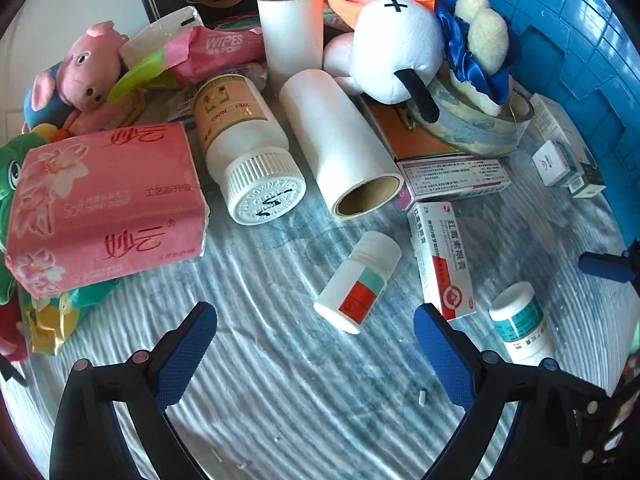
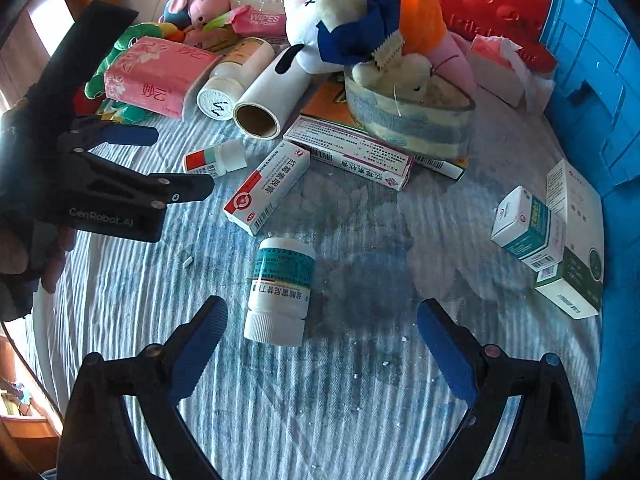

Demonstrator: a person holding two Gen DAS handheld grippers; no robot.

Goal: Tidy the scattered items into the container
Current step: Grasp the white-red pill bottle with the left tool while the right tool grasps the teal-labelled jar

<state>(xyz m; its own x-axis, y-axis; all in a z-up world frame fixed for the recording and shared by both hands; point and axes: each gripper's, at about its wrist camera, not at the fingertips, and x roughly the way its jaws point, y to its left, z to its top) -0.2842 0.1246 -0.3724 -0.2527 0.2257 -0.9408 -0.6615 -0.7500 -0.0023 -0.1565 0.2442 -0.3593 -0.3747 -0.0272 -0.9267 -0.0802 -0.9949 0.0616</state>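
Scattered items lie on a blue-and-white striped cloth. My left gripper (image 1: 316,344) is open above the cloth, just short of a small white bottle with a red and green label (image 1: 357,282). My right gripper (image 2: 322,340) is open too, with a white bottle with a teal label (image 2: 280,290) lying between and just beyond its fingertips. That same teal bottle (image 1: 520,322) lies at the lower right of the left wrist view. The left gripper (image 2: 168,160) enters the right wrist view from the left. The blue plastic crate (image 2: 596,80) stands at the right edge.
A red-and-white ointment box (image 1: 442,260), a long medicine box (image 2: 352,152), a large white bottle (image 1: 244,152), a paper roll (image 1: 340,144), a pink tissue pack (image 1: 108,204), plush toys (image 1: 400,48) and wipes (image 1: 220,52) crowd the far side. Small boxes (image 2: 560,236) rest beside the crate.
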